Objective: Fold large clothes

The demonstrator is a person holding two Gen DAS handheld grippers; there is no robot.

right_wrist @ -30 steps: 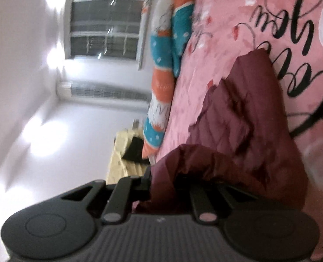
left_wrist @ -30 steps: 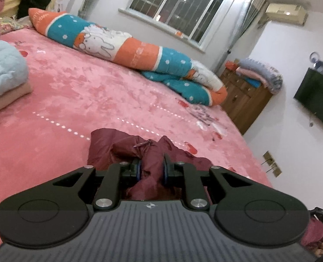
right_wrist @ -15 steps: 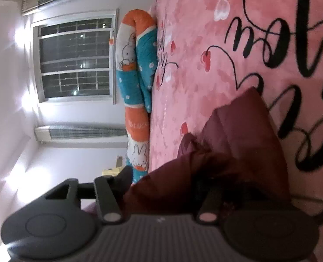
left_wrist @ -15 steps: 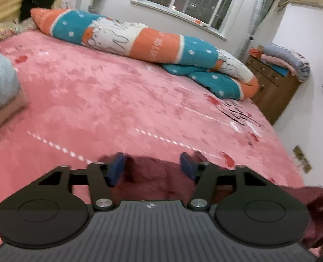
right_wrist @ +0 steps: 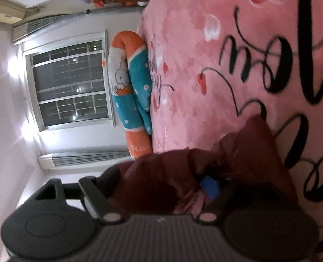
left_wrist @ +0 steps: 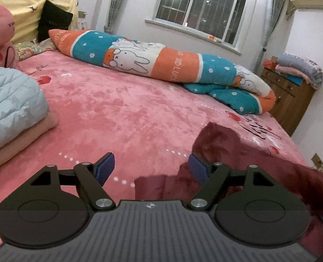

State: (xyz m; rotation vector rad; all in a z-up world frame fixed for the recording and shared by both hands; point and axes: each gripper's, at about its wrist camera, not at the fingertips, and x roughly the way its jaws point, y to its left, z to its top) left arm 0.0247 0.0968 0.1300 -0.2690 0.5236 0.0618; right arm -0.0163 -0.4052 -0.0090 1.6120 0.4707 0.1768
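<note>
Bedspread [left_wrist: 126, 109]: pink, printed with hearts and black script.
Rolled blanket [left_wrist: 152, 62]: rabbit-patterned, laid at 12 o'clock.
Folded quilts [left_wrist: 8, 107]: stacked at 9 o'clock.
Wooden dresser [left_wrist: 292, 100]: seen at 2 o'clock.

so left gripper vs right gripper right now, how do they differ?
The left gripper has mostly bare pink bedspread between its blue pads; the right gripper has the maroon garment bunched between its fingers. Left camera sees the room upright; right sees it rolled sideways. Both sets of jaws are opening, neither pinching cloth.
</note>
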